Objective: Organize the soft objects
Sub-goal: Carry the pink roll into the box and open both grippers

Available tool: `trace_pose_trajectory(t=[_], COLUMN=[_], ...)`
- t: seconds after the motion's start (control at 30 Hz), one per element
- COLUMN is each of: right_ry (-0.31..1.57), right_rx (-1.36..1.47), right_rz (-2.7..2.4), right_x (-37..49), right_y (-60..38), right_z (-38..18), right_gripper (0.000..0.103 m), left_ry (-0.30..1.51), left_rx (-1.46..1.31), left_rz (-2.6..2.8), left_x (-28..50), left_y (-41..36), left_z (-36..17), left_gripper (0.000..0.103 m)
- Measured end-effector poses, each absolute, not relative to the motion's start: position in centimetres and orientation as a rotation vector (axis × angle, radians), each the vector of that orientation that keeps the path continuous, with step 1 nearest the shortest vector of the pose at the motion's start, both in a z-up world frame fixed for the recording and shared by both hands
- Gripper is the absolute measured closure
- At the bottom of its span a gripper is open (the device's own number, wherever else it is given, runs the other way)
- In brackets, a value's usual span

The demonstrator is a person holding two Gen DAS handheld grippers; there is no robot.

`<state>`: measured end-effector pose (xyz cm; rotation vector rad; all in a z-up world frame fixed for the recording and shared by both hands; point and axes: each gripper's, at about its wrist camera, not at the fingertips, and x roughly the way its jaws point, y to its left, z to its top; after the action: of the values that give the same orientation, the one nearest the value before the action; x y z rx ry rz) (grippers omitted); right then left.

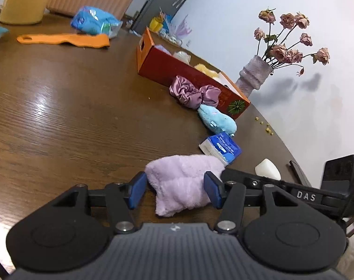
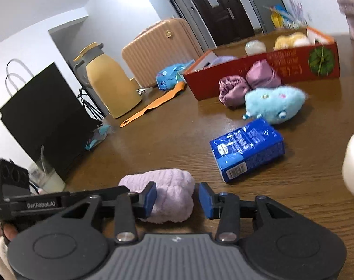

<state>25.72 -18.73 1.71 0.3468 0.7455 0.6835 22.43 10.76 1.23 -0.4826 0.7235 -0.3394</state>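
The left gripper stands open with the lilac plush cloth lying between its blue pads, and the right gripper is likewise open around the same cloth from the other side; I cannot tell whether any pad actually touches it. Taking the red box on the wooden table as landmark, the mauve satin scrunchie lies against its near wall, the blue plush toy just beside its end corner, and the blue tissue pack sits between that toy and the cloth.
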Motion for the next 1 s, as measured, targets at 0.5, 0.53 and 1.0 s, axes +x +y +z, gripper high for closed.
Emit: trace_pose_trajectory(t=[0.5, 0.53, 1.0], right_ry=[0.523, 0.520, 0.897], right_rx=[0.248, 0.236, 0.023], right_rz=[0.699, 0.676, 0.319], right_x=[37.6, 39.8, 65.2], right_y=[-21.1, -21.5, -21.8], right_z=[10.6, 11.3, 5.3], right_gripper=[0.080, 0.080, 0.078], left_ry=[0.603, 0.634, 1.030], left_rx=[-0.443, -0.437, -0.360], left_rz=[-0.557, -0.567, -0.244], left_x=[39.8, 43.1, 67.3], left_y=[7.1, 6.2, -2.6], left_z=[10.4, 10.9, 3.8], left_gripper=[0.080, 0.080, 0.079])
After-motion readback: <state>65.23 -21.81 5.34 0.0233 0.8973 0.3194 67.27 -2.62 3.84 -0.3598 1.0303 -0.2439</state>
